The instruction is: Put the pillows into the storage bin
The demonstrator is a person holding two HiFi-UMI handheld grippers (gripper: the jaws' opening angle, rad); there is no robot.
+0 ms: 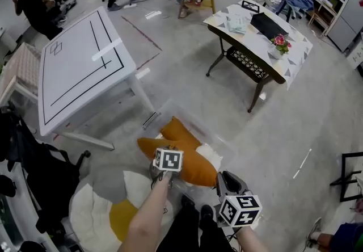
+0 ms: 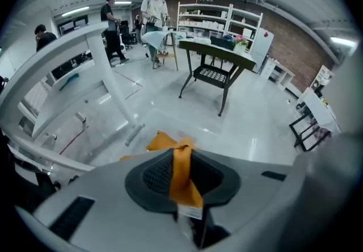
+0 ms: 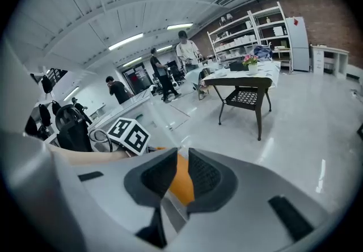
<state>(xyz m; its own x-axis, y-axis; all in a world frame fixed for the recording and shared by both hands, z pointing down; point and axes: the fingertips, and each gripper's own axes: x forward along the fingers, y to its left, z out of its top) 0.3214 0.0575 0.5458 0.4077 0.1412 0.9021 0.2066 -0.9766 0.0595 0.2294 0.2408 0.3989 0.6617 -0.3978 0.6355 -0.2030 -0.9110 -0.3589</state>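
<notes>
An orange pillow [image 1: 187, 157] lies in a clear storage bin [image 1: 214, 133] on the floor in the head view. My left gripper [image 1: 168, 160] is over the pillow's left part, shut on a strip of its orange fabric [image 2: 182, 171] that has a white tag. At the pillow's right edge my right gripper [image 1: 222, 178] is also shut on orange fabric [image 3: 181, 185], which fills the gap between its jaws. A white cushion part [image 1: 211, 156] shows in the bin beside the orange pillow. A white, grey and yellow pillow [image 1: 122, 211] lies on the floor to the bin's left.
A white table [image 1: 79, 69] stands close on the bin's left. A dark-framed table with flowers [image 1: 258, 46] is further off to the right. A black chair with dark things [image 1: 34, 177] is at the left edge. People stand and sit far back.
</notes>
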